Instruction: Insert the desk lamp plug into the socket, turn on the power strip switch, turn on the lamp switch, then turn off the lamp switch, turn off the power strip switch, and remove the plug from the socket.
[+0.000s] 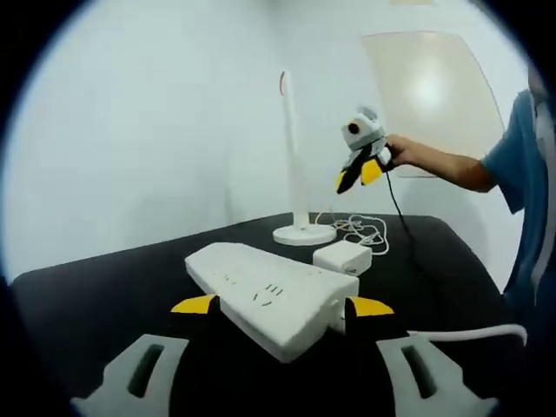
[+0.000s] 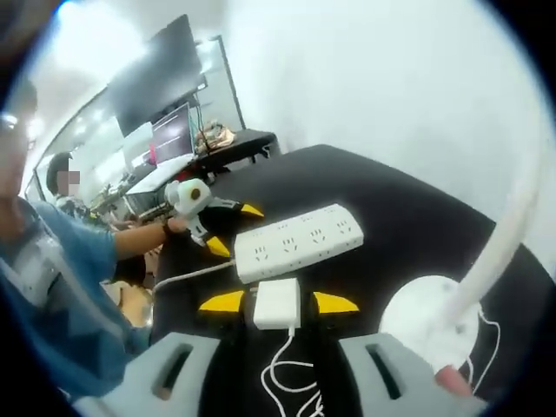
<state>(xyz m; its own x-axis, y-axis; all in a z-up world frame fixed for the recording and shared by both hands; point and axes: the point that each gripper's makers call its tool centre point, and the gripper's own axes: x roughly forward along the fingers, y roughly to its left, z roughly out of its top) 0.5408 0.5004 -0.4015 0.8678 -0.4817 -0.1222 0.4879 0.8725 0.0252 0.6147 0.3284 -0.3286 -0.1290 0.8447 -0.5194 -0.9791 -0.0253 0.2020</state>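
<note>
Left gripper view: left gripper [image 1: 281, 306] spread wide, yellow tips either side of near end of white power strip [image 1: 265, 295] on black table [image 1: 104, 295], not clamping; white plug adapter [image 1: 342, 257] just beyond strip, lamp [image 1: 295, 165] upright behind it, right gripper [image 1: 358, 175] raised in air near lamp, tips close together but gap unclear. Right gripper view: right gripper [image 2: 278, 302] open wide, plug adapter [image 2: 277, 303] between tips, contact unclear; adapter just beside power strip [image 2: 298, 241], left gripper [image 2: 233, 229] at strip's far end, lamp base [image 2: 426, 323] at right.

Grey left claw [image 1: 281, 306] with yellow-tipped black jaws, matching right claw [image 2: 278, 302], blue short sleeve [image 1: 521, 148]
</note>
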